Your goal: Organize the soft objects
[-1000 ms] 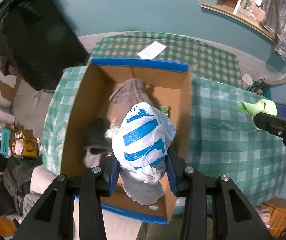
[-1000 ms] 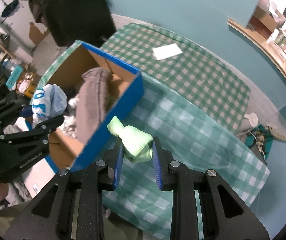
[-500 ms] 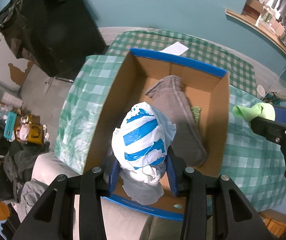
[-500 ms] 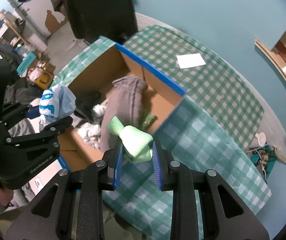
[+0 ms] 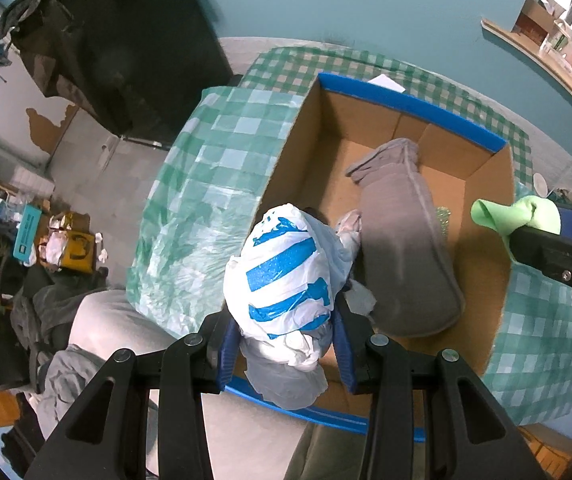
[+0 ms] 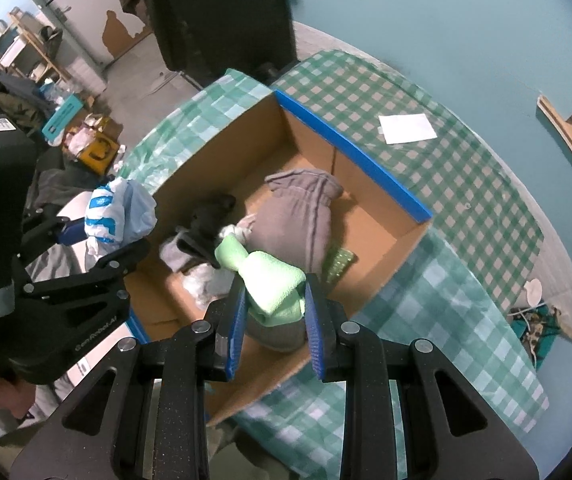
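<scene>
My left gripper (image 5: 286, 340) is shut on a crumpled white plastic bag with blue stripes (image 5: 286, 276) and holds it over the near left corner of an open cardboard box with blue edges (image 5: 406, 104). My right gripper (image 6: 273, 312) is shut on a light green cloth (image 6: 274, 280) and holds it above the box's near side (image 6: 350, 152). The box holds a grey folded garment (image 5: 402, 248), a dark cloth (image 6: 210, 216) and white crumpled pieces (image 6: 202, 284). The bag also shows in the right wrist view (image 6: 118, 212), and the green cloth shows in the left wrist view (image 5: 518, 216).
The box stands on a table with a green checked cloth (image 6: 446, 288). A white paper (image 6: 406, 128) lies on the table behind the box. A dark cabinet (image 5: 126, 60) stands beyond the table. Clutter and clothes (image 5: 26, 260) lie on the floor at the left.
Both grippers have moved over the box with their loads. The green cloth is now above the box's inside instead of beside it, and the striped bag has shifted toward the box's left corner.
</scene>
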A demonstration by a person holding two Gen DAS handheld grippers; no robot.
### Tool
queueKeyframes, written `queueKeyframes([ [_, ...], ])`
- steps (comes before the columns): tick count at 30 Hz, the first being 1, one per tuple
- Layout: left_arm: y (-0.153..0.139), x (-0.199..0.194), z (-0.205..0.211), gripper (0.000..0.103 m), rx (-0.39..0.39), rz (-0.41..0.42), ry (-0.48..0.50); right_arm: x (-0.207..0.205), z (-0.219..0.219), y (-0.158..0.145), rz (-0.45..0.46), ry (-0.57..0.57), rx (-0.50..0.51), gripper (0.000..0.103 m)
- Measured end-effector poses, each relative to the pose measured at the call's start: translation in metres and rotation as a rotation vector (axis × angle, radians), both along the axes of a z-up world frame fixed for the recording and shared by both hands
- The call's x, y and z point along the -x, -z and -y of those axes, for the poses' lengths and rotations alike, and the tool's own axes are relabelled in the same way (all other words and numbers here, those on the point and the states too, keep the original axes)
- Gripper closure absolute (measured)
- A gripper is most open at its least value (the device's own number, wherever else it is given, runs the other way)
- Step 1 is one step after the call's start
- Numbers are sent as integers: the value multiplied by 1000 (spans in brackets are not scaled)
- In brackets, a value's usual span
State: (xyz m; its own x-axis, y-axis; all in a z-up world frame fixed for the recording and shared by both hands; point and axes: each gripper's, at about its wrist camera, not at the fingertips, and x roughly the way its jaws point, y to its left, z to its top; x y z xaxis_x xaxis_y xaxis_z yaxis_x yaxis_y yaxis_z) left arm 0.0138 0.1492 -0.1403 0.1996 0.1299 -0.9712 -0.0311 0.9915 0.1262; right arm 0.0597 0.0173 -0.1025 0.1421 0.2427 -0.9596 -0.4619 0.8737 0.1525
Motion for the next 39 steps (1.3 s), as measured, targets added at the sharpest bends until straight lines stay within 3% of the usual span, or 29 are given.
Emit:
queueKeyframes([
  [11,13,-7,-11,59,13,-28,-1,-11,-18,15,-25,37,14,76],
  [15,11,-6,-11,43,0,-20,10,-11,-17,12,-12,59,20,69],
  [18,4,-4,-12,33,1,-3,11,-11,-14,8,1,69,25,55],
  [21,-2,-3,-11,26,-2,5,12,-10,-11,4,9,73,20,54],
  [27,-19,2,-5,24,4,27,28,-5,-2,-11,24,94,9,47],
  [39,-72,11,12,18,28,94,42,5,24,-55,77,135,-43,44],
])
